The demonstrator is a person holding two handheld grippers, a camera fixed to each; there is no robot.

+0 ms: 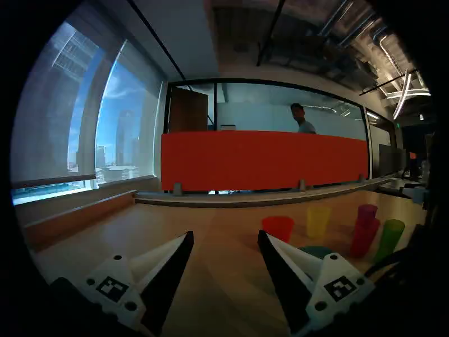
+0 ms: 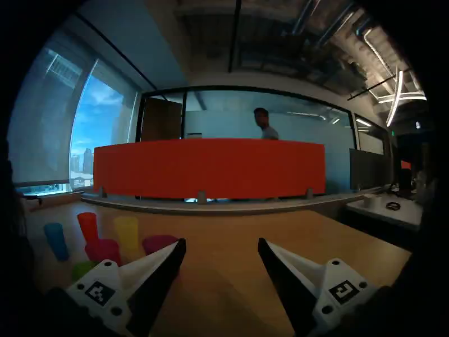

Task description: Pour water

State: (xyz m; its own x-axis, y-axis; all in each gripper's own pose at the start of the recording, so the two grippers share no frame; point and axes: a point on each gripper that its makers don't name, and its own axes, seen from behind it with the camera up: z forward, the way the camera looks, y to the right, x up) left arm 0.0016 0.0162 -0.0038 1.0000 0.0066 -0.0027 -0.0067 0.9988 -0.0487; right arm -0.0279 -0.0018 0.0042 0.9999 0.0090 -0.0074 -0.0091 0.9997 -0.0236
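Note:
Several coloured plastic cups stand on the wooden table [image 1: 224,281]. In the left gripper view they sit to the right: a red cup [image 1: 278,227], a yellow cup [image 1: 318,221], stacked magenta cups [image 1: 365,230], a green cup [image 1: 391,238] and a teal cup [image 1: 314,250] partly behind one finger. My left gripper [image 1: 224,236] is open and holds nothing. In the right gripper view the cups lie to the left: blue [image 2: 55,240], red [image 2: 88,226], yellow [image 2: 127,231], magenta [image 2: 102,250], a second magenta [image 2: 159,243] and green [image 2: 83,269]. My right gripper [image 2: 220,244] is open and holds nothing.
An orange partition [image 1: 264,160] runs along the table's far edge, with a glass wall and a person [image 1: 300,118] behind it. Large windows [image 1: 84,129] fill the left side. A second desk [image 2: 387,210] with small items stands at the right.

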